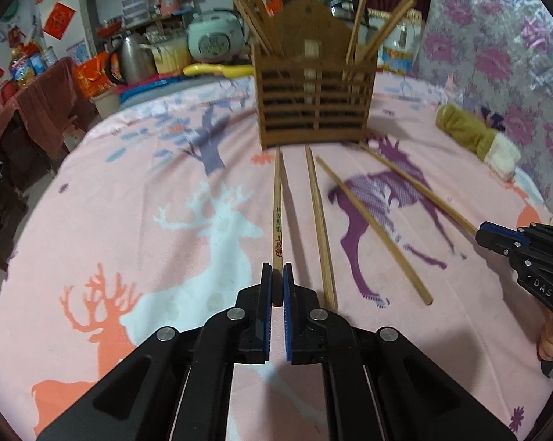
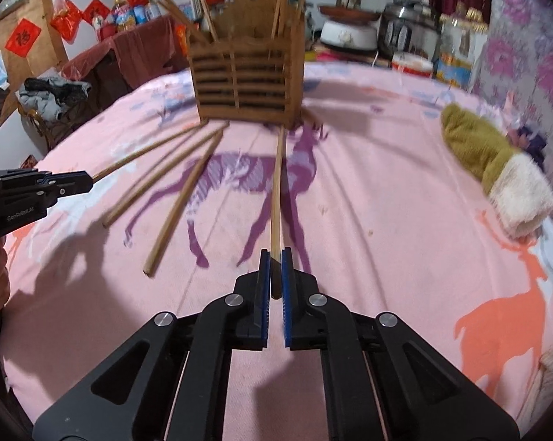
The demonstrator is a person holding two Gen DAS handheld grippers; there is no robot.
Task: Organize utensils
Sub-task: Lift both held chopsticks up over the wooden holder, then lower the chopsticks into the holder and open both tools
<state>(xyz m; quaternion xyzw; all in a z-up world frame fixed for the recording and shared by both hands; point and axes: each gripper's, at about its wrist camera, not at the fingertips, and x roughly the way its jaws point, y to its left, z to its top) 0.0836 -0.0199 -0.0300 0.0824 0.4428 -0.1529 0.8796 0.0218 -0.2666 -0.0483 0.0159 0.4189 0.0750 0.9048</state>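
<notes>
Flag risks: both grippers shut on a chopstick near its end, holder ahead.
1. Left gripper and right gripper each pinch a chopstick near its end; the long free length could pivot or slip.
2. The wooden holder already bristles with angled sticks; incoming tips may snag or tip it.
3. Two loose chopsticks could get swept.

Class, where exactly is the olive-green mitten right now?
The olive-green mitten lies on the pink cloth, at the right of both views, right of the wooden holder, beside the floral wall.
</notes>
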